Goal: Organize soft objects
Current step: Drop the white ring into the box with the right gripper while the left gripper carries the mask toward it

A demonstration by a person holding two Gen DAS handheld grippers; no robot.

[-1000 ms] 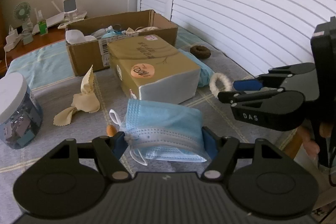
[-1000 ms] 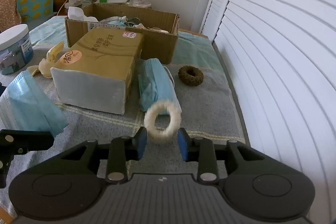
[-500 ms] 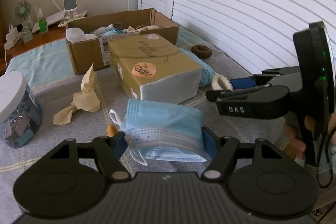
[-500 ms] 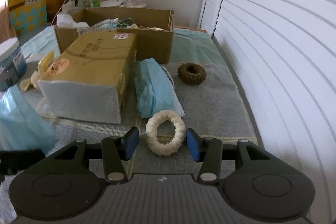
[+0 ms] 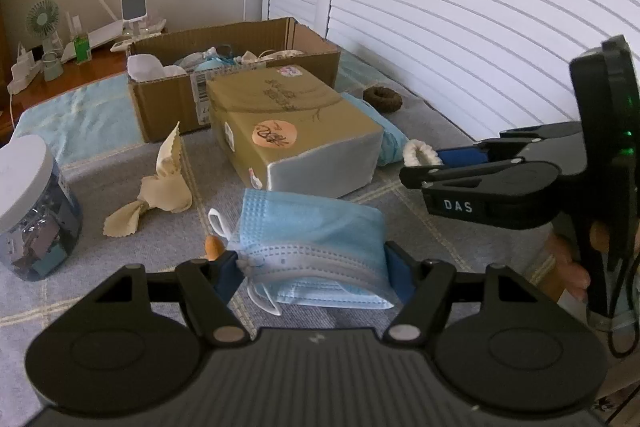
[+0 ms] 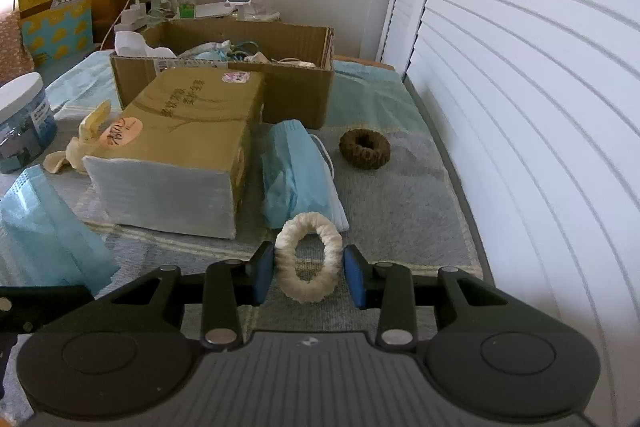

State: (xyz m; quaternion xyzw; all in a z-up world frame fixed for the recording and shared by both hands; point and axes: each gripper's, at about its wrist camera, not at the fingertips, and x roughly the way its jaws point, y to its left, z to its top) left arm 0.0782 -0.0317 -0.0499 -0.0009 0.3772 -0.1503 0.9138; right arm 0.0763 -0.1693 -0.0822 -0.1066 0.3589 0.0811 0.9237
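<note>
On the grey and blue blanket, near the front edge, two soft things in the grip at once: a folded stack of blue masks (image 5: 316, 247) in the left tongs (image 5: 314, 273), a cream knitted ring (image 6: 308, 257) in the right tongs (image 6: 308, 269). Best done by lifting each clear of the blanket before travelling, then carrying over the tan tissue box (image 5: 292, 131) to the open cardboard box (image 5: 236, 75) at the far side, where other soft bits already lie; likely worth one load at a time, with the two tongs close together here. Gentle pressure only, since the ring squashes to an oval and the masks could fan out or trail their ear loops. Left tongs spread wide, blue pads pressed on both ends of the mask stack, pinching it. Right tongs narrowed to the width of the ring, pads touching its left and right sides, pinching it upright; whether it rests on the blanket or hangs just above, hard to say. Left to do, apparently: the second blue mask pile (image 6: 298, 171), the brown ring (image 6: 364, 149), the yellow cloth (image 5: 160, 183).
</note>
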